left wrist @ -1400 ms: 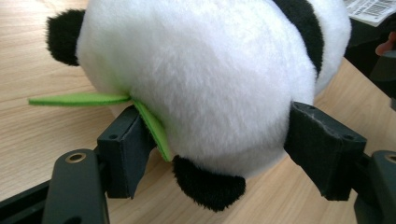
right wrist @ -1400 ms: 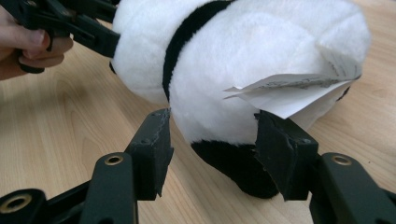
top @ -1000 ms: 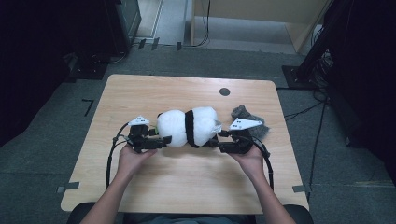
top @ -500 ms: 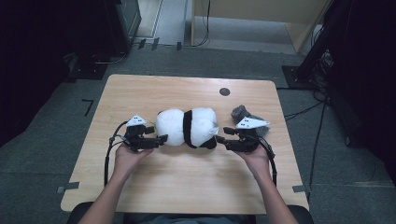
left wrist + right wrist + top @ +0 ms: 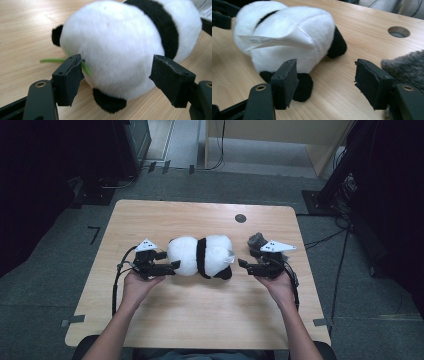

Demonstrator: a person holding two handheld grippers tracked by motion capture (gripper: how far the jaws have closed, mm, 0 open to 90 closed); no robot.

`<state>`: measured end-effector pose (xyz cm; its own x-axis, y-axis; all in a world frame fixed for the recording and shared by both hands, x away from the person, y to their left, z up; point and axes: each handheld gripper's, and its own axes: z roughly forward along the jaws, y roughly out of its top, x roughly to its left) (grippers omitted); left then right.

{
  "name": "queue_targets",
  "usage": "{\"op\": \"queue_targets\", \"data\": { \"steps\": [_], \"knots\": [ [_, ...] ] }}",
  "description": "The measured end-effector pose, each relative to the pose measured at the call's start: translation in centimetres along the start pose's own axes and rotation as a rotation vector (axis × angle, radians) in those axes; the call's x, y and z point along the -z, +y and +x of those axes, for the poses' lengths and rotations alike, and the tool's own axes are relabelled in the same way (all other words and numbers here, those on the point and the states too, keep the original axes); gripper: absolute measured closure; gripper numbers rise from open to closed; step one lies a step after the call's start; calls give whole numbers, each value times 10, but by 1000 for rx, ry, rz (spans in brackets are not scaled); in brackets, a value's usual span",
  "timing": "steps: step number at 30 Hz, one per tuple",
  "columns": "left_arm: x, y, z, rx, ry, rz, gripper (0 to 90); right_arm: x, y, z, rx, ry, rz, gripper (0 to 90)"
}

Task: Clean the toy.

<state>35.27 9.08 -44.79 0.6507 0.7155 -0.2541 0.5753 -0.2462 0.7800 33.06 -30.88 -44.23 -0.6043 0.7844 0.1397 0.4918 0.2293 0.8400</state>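
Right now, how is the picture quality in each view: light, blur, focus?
High view: dim, dark surroundings, table evenly lit, slightly soft. Left gripper view: panda plush bright and fairly sharp, no glare. Right gripper view: the plush and its white tag smeared by blur, the grey furry thing at the edge soft.

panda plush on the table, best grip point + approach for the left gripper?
Grip the panda plush across its rounded white end, coming in level from the table's left side. It lies lengthwise on the table with that end facing the left gripper, whose open jaws already straddle it; the soft body should compress under the pads.
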Motion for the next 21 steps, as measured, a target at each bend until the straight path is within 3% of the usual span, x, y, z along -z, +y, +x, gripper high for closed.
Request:
{"op": "queue_targets", "data": {
  "steps": [3,8,13,18,21],
  "knots": [
    [-2,1,2,-1,1,17,253,2,0,-5,7,-29,-6,340],
    [-5,3,5,36,-19,13,230,7,0,-17,9,-89,0,402],
    [-8,4,5,4,-3,29,206,11,-2,-35,-20,-143,-1,442],
    [-9,4,5,-13,5,29,207,10,-7,-55,-46,-171,-5,515],
    [-8,5,4,-28,15,23,214,5,-13,-67,-55,-181,8,512]
  ]
}}
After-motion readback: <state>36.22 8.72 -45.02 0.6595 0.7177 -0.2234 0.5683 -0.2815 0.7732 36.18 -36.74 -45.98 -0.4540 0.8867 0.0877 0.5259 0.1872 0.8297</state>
